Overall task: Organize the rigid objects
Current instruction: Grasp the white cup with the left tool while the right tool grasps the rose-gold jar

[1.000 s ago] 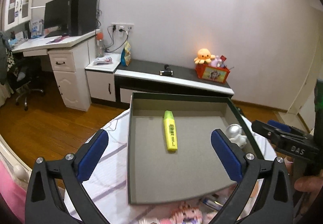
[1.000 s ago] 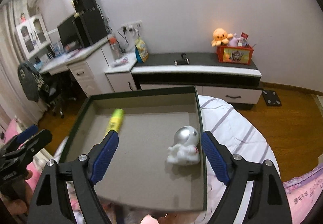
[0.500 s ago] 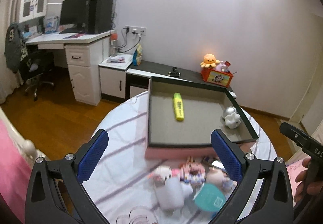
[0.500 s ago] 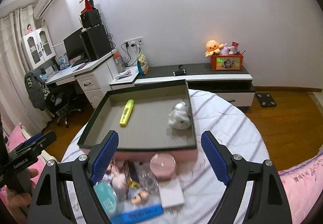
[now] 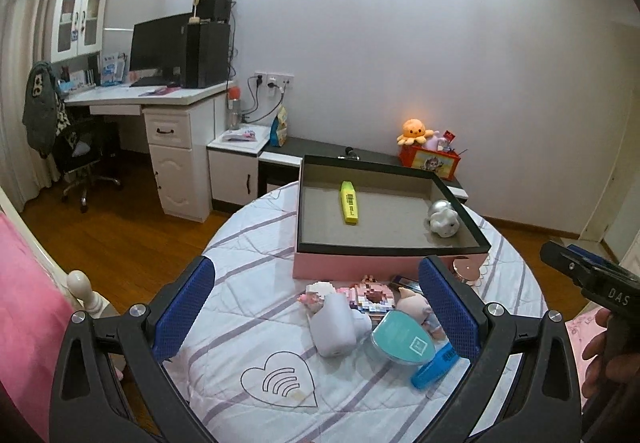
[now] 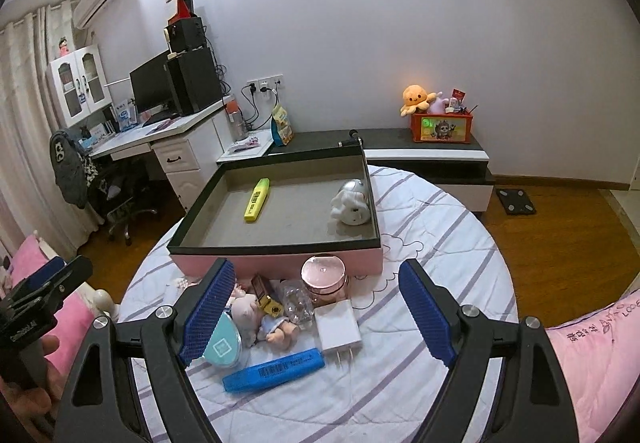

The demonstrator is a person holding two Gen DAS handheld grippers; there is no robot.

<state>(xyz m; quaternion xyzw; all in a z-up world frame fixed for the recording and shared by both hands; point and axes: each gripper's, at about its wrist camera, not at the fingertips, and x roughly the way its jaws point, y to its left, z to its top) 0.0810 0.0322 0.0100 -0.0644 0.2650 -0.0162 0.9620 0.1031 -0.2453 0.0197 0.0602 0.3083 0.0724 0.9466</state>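
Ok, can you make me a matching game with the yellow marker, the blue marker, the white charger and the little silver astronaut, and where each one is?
Things:
1. yellow marker
2. blue marker
3. white charger
4. silver astronaut

Places:
A. on the bedspread, right behind the blue marker
B. in the box, by its right wall
C. on the bedspread, nearest the camera
D. in the box, on the left part of its floor

Pairs: 1-D, 2-C, 3-A, 4-B

The near edge of the round bed (image 6: pixel 432 395) is bare quilt. A clutter of small items (image 6: pixel 280 323) crowds the middle against the pink box (image 6: pixel 276 263), whose floor lies mostly open.
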